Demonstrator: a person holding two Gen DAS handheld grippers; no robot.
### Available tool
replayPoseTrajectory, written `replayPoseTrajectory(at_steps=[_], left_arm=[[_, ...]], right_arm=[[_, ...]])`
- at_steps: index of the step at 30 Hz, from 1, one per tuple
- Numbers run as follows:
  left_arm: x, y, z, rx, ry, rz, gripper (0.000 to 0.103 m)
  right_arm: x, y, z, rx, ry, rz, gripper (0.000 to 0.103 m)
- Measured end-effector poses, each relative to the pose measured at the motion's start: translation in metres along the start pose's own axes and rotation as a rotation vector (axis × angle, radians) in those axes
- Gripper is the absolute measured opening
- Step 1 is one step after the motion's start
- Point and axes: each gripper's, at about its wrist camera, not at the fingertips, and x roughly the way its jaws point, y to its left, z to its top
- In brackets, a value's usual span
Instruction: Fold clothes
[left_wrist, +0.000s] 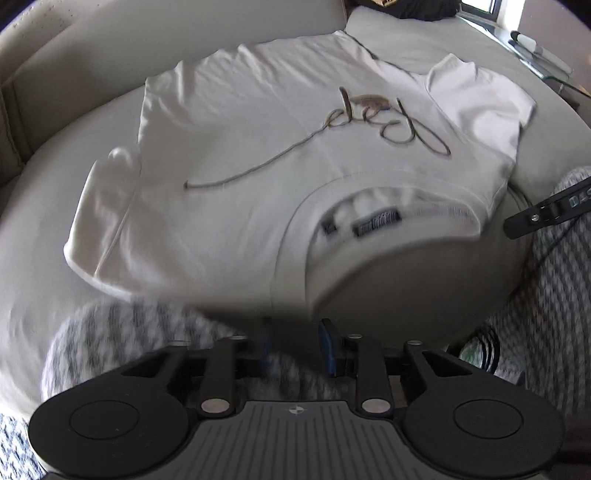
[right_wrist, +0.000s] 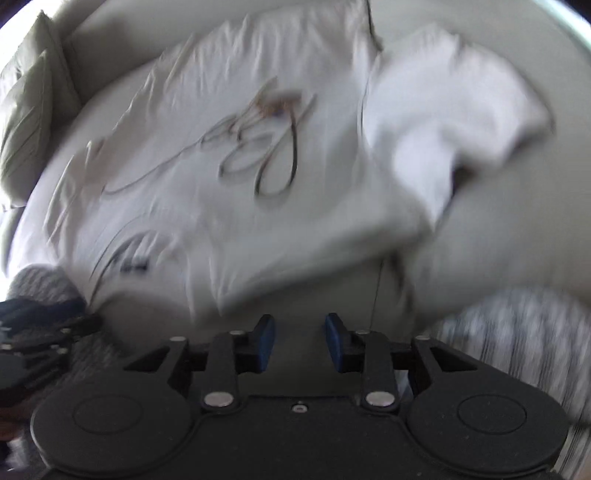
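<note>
A white T-shirt (left_wrist: 236, 122) bearing looping grey-brown script (left_wrist: 391, 122) and a dark neck label (left_wrist: 376, 223) lies on a beige-grey sofa cushion (left_wrist: 424, 280), beside grey-and-white houndstooth fabric (left_wrist: 554, 295), while each black tool, left (left_wrist: 297, 347) and right (right_wrist: 300, 343), has blue pads.

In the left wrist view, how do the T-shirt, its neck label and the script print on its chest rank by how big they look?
Largest to smallest:
1. T-shirt, which fills most of the view.
2. Script print, trailing across the chest.
3. Neck label, a small dark strip inside the collar. It looks small even though it lies nearest the camera.
</note>
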Motion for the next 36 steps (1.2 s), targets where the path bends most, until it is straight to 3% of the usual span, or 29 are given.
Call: replayPoseTrajectory(at_steps=[2, 4, 6, 9, 11, 15, 17, 20, 24, 28, 31, 34, 36], left_arm=[[-0.015, 0.012, -0.002, -0.053, -0.073, 0.011, 0.026], [-0.034, 0.032, -0.001, -0.150, -0.173, 0.034, 0.027], [-0.050, 0.058, -0.001, -0.246, -0.258, 0.086, 0.037], [-0.057, 0.103, -0.006, -0.400, -0.317, 0.154, 0.040], [-0.051, 0.141, -0.012, -0.547, -0.321, 0.136, 0.041], [-0.019, 0.210, -0.031, -0.860, -0.303, -0.034, 0.037], [0.000, 0.233, -0.038, -0.960, -0.295, -0.154, 0.037], [0.032, 0.254, -0.042, -1.060, -0.281, -0.343, 0.037], [0.068, 0.265, -0.043, -1.143, -0.251, -0.534, 0.036], [0.082, 0.275, -0.036, -1.185, -0.300, -0.647, 0.034], [0.100, 0.285, -0.033, -1.280, -0.314, -0.731, 0.031], [0.108, 0.290, -0.033, -1.372, -0.322, -0.716, 0.016], [0.095, 0.289, -0.029, -1.343, -0.351, -0.637, 0.005]], right_arm=[[-0.011, 0.006, -0.005, 0.002, -0.063, 0.026, 0.030], [-0.027, 0.015, 0.000, 0.026, -0.160, 0.090, 0.047], [-0.037, 0.027, 0.008, 0.054, -0.235, 0.181, 0.059], [-0.032, 0.042, 0.028, 0.094, -0.252, 0.313, 0.065], [-0.017, 0.052, 0.038, 0.139, -0.216, 0.371, 0.068], [0.024, 0.065, 0.053, 0.225, -0.133, 0.407, 0.068], [0.042, 0.066, 0.056, 0.273, -0.093, 0.380, 0.068], [0.057, 0.061, 0.053, 0.343, -0.072, 0.374, 0.068], [0.058, 0.060, 0.052, 0.348, -0.067, 0.379, 0.069], [0.059, 0.062, 0.052, 0.334, -0.075, 0.372, 0.072], [0.061, 0.067, 0.053, 0.311, -0.081, 0.360, 0.074], [0.061, 0.070, 0.054, 0.288, -0.082, 0.346, 0.076], [0.061, 0.071, 0.054, 0.282, -0.081, 0.342, 0.076]])
